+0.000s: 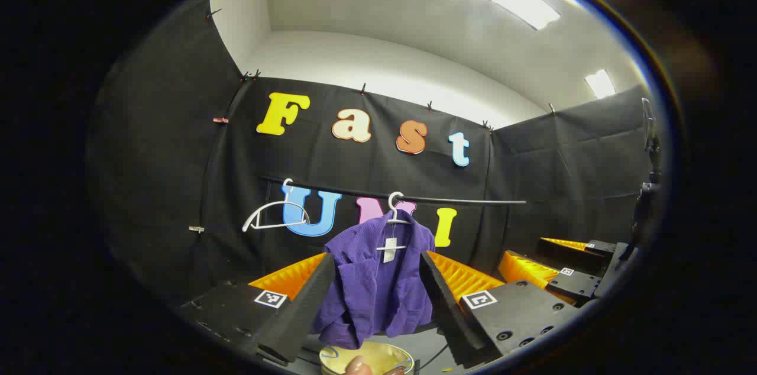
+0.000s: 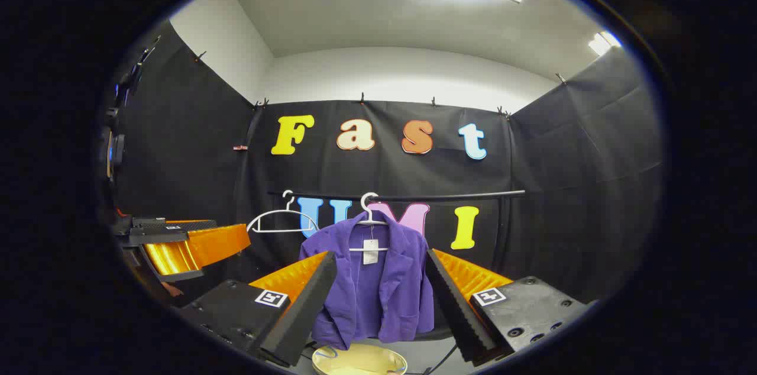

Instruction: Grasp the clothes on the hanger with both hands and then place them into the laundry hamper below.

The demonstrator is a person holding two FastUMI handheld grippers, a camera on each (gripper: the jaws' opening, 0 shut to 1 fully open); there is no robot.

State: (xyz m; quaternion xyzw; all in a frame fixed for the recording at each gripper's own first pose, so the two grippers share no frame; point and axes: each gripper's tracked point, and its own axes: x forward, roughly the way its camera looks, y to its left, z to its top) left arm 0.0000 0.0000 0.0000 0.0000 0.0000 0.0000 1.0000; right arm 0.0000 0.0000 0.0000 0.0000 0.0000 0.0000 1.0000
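On the rail (image 1: 414,197) at the back of the booth, a purple jacket (image 1: 378,286) was hung from a white hanger (image 1: 395,216), with an empty hanger (image 1: 273,215) further along the same rail. The left gripper (image 1: 378,295) was held wide open with nothing between its fingers, and the jacket was seen framed in the gap, well apart from the tips. The right gripper (image 2: 378,295) was likewise spread wide and empty, aimed at the same garment. The reach was judged to be the step in hand: each gripper would best be carried forward to its own side of the jacket, near the shoulders, so that cloth and not the hanger wire would be pinched. Both fingers should be closed on a fold of fabric before any lift, and the jacket then raised enough for the shoulders to be slipped off the hanger's arms. The hamper (image 1: 366,358), a pale yellow rim, was seen low down, beneath the hem. The jacket looked soft and ribbed or corduroy-like, with lapels and a white tag (image 1: 389,249) dangling at the collar; its front hung open and its lower edge uneven, one corner drooping lower. Limp cloth of this kind was expected to sag and swing once freed.
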